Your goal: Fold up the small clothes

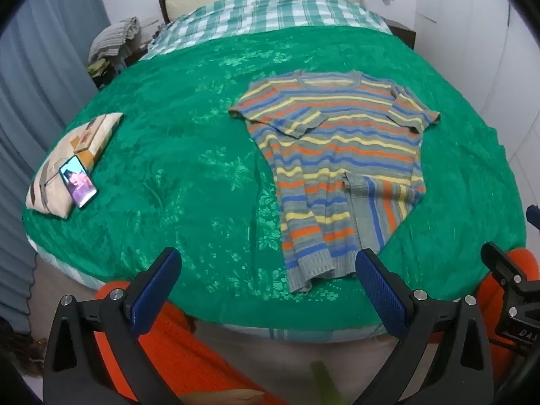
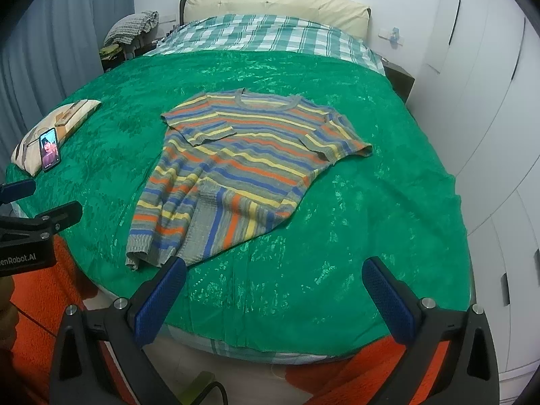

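A striped knit sweater (image 1: 337,158) in grey, blue, orange and yellow lies flat on the green bedspread (image 1: 189,155), neck toward the headboard. Its sleeves are folded in over the body and one bottom corner is turned up. It also shows in the right wrist view (image 2: 243,162). My left gripper (image 1: 270,270) is open and empty, held back over the bed's near edge, just short of the sweater's hem. My right gripper (image 2: 273,280) is open and empty, near the hem's right side. The left gripper also shows at the left edge of the right wrist view (image 2: 37,216).
A patterned pillow (image 1: 67,162) lies at the bed's left edge with a lit phone (image 1: 78,181) leaning on it. A checked sheet (image 1: 270,13) and headboard are at the far end. White wardrobe doors (image 2: 489,108) stand to the right. Orange fabric (image 1: 182,354) is below the grippers.
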`<move>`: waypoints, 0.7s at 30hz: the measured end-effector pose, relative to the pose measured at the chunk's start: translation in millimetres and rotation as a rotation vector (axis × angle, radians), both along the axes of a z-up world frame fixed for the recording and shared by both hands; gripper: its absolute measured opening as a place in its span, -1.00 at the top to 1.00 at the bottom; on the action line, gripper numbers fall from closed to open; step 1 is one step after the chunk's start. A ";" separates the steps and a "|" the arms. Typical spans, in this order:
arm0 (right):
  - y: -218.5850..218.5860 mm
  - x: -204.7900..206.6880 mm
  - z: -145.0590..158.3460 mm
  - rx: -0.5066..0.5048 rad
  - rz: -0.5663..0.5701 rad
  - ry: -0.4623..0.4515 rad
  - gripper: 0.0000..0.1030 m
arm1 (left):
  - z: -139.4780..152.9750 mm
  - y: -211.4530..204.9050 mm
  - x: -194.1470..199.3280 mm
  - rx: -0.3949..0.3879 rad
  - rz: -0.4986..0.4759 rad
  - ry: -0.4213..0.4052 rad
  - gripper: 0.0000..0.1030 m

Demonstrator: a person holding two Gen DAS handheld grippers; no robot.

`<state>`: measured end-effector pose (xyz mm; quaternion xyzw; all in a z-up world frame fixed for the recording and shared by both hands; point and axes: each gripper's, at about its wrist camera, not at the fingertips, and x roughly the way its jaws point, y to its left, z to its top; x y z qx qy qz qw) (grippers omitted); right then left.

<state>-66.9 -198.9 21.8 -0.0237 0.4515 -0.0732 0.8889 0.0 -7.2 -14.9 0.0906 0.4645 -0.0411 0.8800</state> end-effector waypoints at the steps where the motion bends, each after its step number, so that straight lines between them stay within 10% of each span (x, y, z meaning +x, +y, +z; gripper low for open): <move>1: 0.1 0.0 -0.1 0.001 -0.001 0.001 -0.99 | -0.5 -0.6 0.2 0.004 0.000 -0.001 -1.00; 21: -2.0 3.3 -9.8 0.007 -0.002 0.030 -0.99 | -11.7 -3.4 3.4 0.055 -0.016 0.017 -1.00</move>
